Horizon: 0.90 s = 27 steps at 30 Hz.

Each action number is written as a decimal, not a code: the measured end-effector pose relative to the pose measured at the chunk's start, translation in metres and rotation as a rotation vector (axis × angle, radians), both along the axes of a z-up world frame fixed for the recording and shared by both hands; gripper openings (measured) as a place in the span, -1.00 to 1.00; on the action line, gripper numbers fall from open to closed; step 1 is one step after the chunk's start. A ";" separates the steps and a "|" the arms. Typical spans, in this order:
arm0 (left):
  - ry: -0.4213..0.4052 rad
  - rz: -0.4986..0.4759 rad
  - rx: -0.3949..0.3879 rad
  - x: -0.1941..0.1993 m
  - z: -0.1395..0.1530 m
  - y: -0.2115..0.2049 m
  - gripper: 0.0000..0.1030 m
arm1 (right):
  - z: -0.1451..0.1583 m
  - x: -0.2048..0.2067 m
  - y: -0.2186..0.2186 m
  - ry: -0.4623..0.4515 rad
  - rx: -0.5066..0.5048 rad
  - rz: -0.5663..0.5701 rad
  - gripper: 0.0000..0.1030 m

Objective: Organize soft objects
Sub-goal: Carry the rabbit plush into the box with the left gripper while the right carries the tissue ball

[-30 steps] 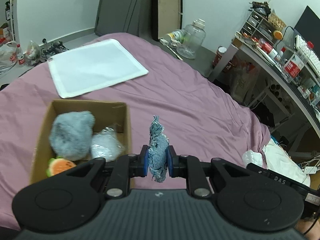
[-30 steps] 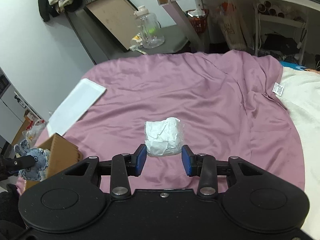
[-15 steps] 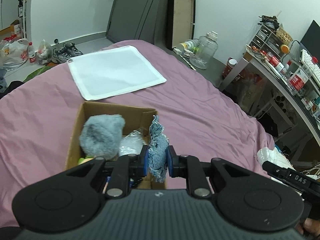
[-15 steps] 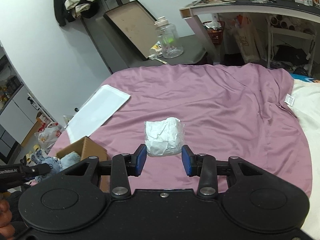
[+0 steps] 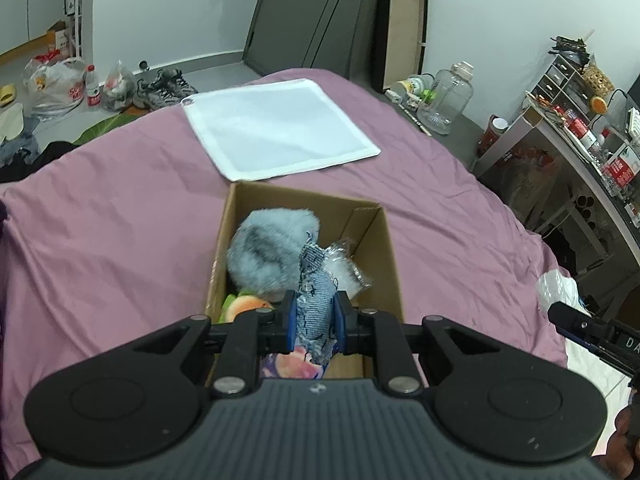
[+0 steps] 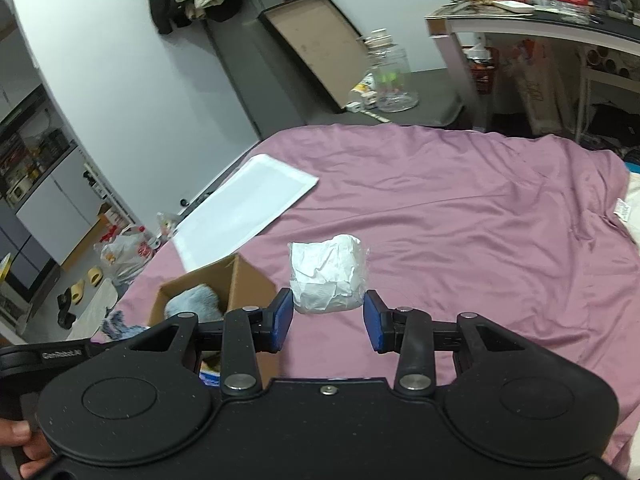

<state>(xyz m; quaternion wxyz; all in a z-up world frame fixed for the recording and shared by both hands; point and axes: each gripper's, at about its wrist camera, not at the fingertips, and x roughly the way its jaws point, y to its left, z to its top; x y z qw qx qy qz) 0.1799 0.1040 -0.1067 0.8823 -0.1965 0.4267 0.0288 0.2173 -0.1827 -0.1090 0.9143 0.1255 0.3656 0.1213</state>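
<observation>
Left gripper point(image 5: 315, 317): we pinch the denim scrap point(image 5: 316, 295) between our jaws, over the cardboard box point(image 5: 388, 248).
Right gripper point(image 6: 327, 320): our jaws hold a white wrapped bundle point(image 6: 327, 278) above the purple bedspread point(image 6: 480, 216).
Box contents: grey fluffy toy point(image 5: 268, 250), clear plastic packet point(image 5: 344, 268), orange-green plush point(image 5: 244, 304).
</observation>
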 end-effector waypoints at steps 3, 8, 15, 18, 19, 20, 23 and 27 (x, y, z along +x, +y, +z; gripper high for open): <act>0.007 0.002 -0.013 -0.003 -0.004 0.006 -0.65 | 0.002 -0.002 0.015 0.000 -0.010 0.019 -0.26; 0.010 0.000 -0.003 -0.007 -0.010 0.012 -0.65 | 0.005 -0.006 0.039 -0.002 -0.020 0.046 -0.26; 0.010 0.003 -0.012 -0.009 -0.019 0.016 -0.65 | 0.005 -0.014 0.071 -0.017 -0.026 0.080 -0.26; 0.025 0.003 0.000 -0.008 -0.021 0.018 -0.65 | 0.003 -0.017 0.083 -0.015 -0.030 0.092 -0.26; 0.032 0.002 0.002 -0.008 -0.022 0.019 -0.65 | 0.002 -0.018 0.087 -0.014 -0.033 0.098 -0.26; 0.039 0.003 0.000 -0.007 -0.023 0.020 -0.65 | 0.002 -0.018 0.090 -0.014 -0.038 0.103 -0.26; 0.041 0.018 -0.004 -0.009 -0.025 0.023 -0.65 | 0.000 -0.018 0.100 -0.012 -0.047 0.112 -0.26; 0.054 0.044 -0.010 -0.010 -0.027 0.029 -0.56 | -0.002 -0.019 0.110 -0.011 -0.044 0.121 -0.26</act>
